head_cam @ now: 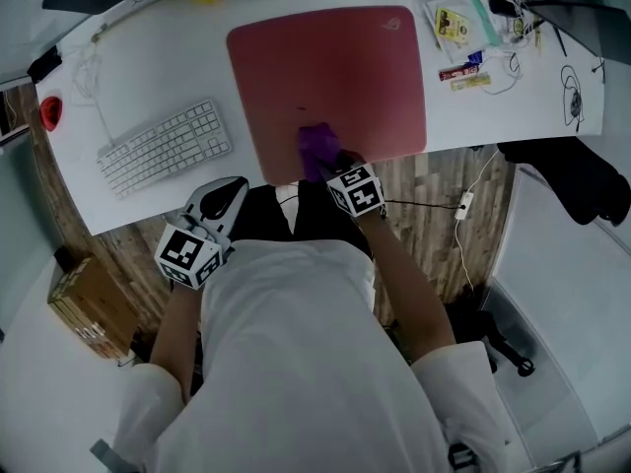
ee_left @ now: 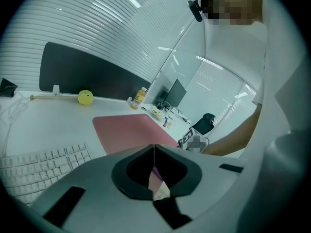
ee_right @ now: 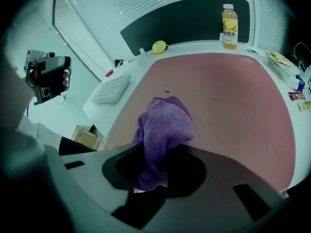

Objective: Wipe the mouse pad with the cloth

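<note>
The left claw [ee_left: 154, 148] is closed, its jaws pressed together with nothing between them. It hangs at the near edge of the white counter [head_cam: 128, 57], just beside the white keyboard [head_cam: 165, 148]. To the right lies the pink mouse pad [head_cam: 330, 77]. The purple cloth [ee_right: 165, 123] is a fluffy, bunched lump resting on the pad at its near edge. Its long axis runs from the right claw [ee_right: 154, 176], which grips its near end, toward the far edge of the pad.
</note>
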The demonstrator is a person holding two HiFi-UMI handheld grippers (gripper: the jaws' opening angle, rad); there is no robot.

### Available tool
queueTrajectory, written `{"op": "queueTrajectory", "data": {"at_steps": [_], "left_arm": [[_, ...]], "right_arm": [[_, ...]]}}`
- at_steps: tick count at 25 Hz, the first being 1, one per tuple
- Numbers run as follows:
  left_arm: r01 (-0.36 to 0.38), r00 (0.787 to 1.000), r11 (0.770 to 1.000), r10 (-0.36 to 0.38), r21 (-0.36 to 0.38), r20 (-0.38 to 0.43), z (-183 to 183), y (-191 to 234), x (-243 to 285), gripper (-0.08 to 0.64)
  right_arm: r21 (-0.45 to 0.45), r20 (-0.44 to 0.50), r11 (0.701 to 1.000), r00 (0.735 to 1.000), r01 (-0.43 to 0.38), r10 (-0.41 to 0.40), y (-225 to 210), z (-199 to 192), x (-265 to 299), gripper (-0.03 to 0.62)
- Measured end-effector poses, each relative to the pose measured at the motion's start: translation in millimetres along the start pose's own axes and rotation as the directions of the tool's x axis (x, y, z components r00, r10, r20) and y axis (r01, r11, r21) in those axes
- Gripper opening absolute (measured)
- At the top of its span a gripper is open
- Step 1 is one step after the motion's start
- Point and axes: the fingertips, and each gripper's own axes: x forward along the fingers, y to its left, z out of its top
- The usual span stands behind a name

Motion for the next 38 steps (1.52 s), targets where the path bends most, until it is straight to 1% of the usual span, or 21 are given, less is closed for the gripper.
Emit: {"op": "queueTrajectory", "data": {"at_steps": [11,24,29,38], "left_arm": [[-0.041,0.999,0.998,0.042,-0.039,0.032,9.4,-37.0,34.2,0.021],[-0.094,0.994,0.995,0.096,-0.046,0.046,21.4,-63.0,66.2,0.021],[-0.111,0.992,0.992,0.114,-0.051,0.051,24.8,-71.8,74.7,0.021],[-0.148,0.987,0.988,0.151,-0.046,0.061,28.4,-86.6,81.6,0.021]], "right_arm": [[-0.020,-0.028,1.000,1.000,0.012,-0.012,-67.7,-18.4,-30.0,0.120],[-0.024,-0.045,0.999,0.998,0.048,-0.049,-147.6,-39.1,-67.1,0.120],[-0.025,-0.046,0.998,0.997,0.059,-0.060,-170.8,-45.1,-78.7,0.120],[0.009,-0.038,0.995,0.994,0.098,-0.098,-219.0,-63.7,-103.4,0.120]]}}
